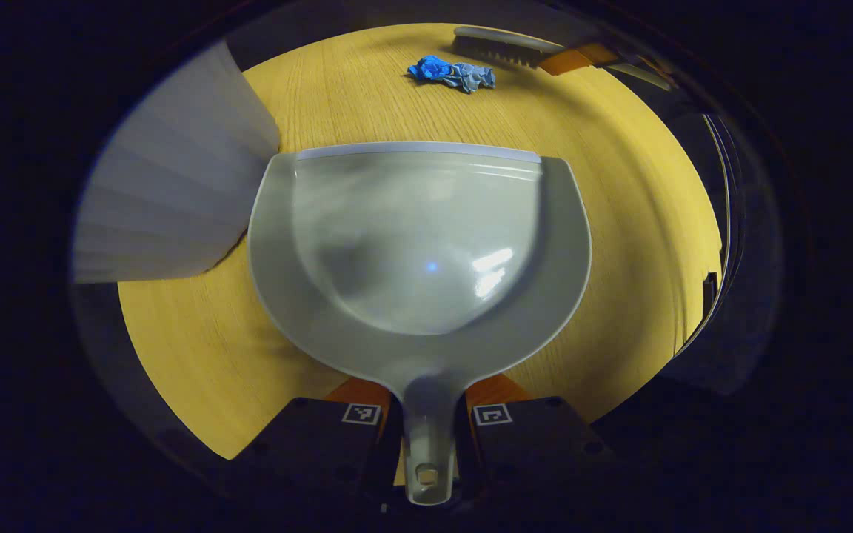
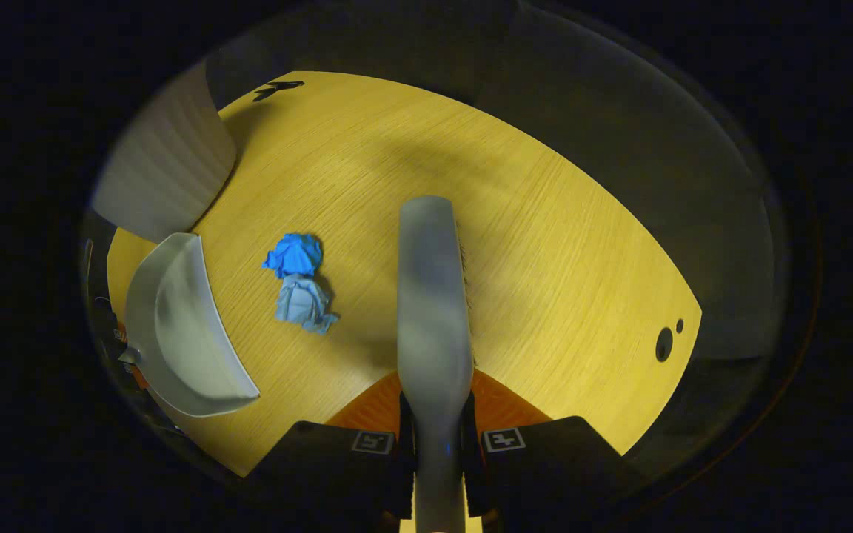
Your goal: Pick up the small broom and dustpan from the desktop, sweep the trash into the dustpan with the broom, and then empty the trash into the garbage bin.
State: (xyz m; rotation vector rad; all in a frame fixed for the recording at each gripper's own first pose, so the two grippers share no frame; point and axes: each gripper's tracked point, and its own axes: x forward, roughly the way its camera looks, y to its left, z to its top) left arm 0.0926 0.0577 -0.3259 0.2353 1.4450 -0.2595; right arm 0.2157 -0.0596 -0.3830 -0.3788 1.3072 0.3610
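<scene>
crumpled blue paper trash point(image 2: 298, 285) lies between grey plastic dustpan point(image 1: 419, 252), clamped by left gripper point(image 1: 426, 426), and grey broom point(image 2: 432, 296), clamped by right gripper point(image 2: 437, 444), on yellow wooden desktop point(image 2: 560, 259).

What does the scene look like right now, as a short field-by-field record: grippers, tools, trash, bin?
left gripper: shut on dustpan handle
right gripper: shut on broom handle
dustpan contents: none seen
trash: blue paper wad and grey paper wad, touching, on desktop
trash position: between dustpan mouth and broom
garbage bin: pale, ribbed, at the desktop's edge beside the dustpan
</scene>
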